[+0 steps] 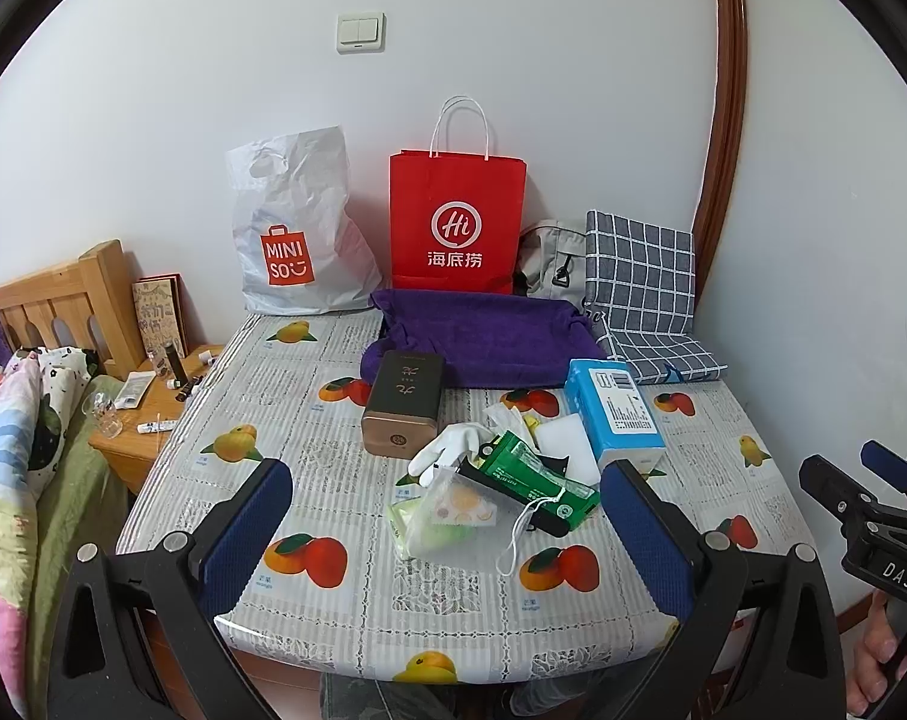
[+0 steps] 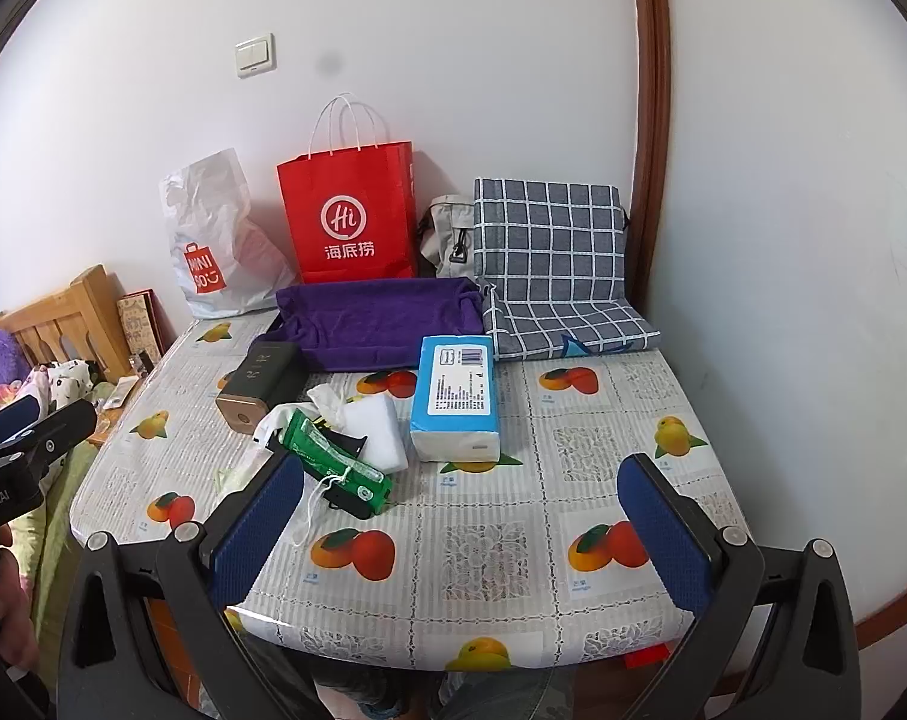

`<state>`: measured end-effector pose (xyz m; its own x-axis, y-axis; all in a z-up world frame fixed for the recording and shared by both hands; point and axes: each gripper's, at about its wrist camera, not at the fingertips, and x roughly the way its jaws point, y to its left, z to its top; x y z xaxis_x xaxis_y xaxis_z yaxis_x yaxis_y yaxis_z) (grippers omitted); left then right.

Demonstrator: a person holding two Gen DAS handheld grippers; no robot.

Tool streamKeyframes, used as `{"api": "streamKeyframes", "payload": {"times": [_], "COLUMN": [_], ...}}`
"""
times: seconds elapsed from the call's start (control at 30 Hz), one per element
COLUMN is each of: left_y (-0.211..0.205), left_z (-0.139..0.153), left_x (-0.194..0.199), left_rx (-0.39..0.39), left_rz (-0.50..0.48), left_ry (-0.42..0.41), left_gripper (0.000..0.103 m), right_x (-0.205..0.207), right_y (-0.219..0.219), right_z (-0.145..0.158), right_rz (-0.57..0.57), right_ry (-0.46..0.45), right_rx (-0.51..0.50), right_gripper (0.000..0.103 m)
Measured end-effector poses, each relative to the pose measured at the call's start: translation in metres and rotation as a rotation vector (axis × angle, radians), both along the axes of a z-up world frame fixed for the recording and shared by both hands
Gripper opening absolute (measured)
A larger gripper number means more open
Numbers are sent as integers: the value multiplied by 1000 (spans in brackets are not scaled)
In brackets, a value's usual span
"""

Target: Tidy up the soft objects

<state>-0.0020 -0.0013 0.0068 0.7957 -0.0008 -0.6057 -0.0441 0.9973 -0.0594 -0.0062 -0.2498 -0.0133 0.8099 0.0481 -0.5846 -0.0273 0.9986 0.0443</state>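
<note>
Your left gripper (image 1: 447,516) hangs over the near edge of the table (image 1: 345,624) with its jaws spread wide and nothing between them; your right gripper (image 2: 462,516) is likewise wide apart and empty. The soft clutter sits at 12 o'clock from the left gripper: a white glove (image 1: 447,447), a green packet (image 1: 531,477) lying over a mesh pouch (image 1: 453,510), and a white sponge (image 1: 564,441) touching the blue tissue pack (image 1: 612,411). Further back at 12 o'clock lies the purple towel (image 1: 483,339), the brown box (image 1: 402,411) just before it.
</note>
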Motion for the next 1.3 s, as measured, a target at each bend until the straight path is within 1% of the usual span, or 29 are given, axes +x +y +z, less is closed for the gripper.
{"api": "streamKeyframes", "payload": {"times": [1.3], "left_y": [6], "left_z": [2], "left_x": [-1], "left_rx": [4], "left_rz": [3], "left_ry": [-8], "left_gripper": [103], "right_x": [-4], "right_y": [-1], "right_z": [0], "right_rz": [1], "right_ry": [-8], "right_rx": [6], "right_gripper": [103]}}
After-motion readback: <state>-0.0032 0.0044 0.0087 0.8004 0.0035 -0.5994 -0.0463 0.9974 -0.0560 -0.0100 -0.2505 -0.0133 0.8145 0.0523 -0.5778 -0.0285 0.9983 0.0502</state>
